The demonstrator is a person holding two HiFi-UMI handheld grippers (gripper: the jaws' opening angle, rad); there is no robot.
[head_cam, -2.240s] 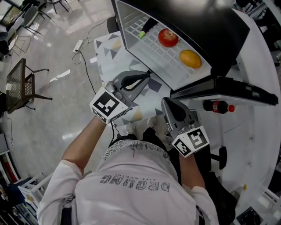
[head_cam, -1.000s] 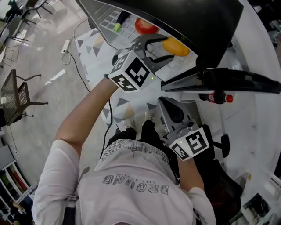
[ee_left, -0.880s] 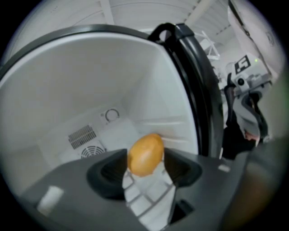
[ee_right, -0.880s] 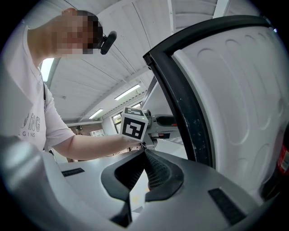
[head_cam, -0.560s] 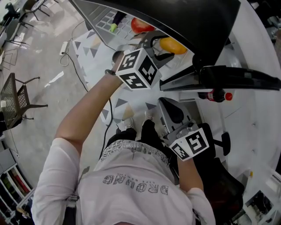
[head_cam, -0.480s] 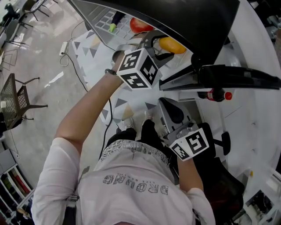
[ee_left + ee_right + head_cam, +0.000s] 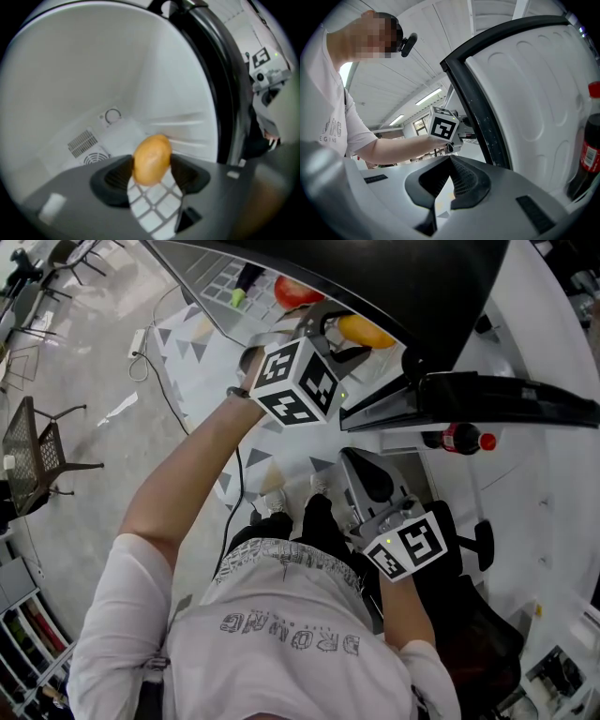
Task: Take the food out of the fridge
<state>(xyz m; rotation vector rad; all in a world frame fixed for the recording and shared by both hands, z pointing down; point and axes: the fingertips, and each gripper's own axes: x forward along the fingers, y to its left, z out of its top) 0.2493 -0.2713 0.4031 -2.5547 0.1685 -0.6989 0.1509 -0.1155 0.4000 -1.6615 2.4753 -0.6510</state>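
A: Entry one, left gripper?
B: The left gripper (image 7: pixel 151 163) is reaching into the fridge (image 7: pixel 93 70). Its jaws are standing wide and have just been closing in. An orange fruit (image 7: pixel 152 157) is sitting between them on the wire shelf (image 7: pixel 151 208). Firm contact is not showing.
A: Entry two, right gripper?
B: The right gripper (image 7: pixel 449 159) is hanging beside the open door (image 7: pixel 543 93), jaws meeting, carrying nothing.
A: Remaining stock?
B: A red fruit (image 7: pixel 294 292) is lying on the shelf, and a cola bottle (image 7: pixel 587 157) is standing in the door.

Orange fruit (image 7: pixel 151 159), perhaps mango, on shelf (image 7: pixel 154 208).
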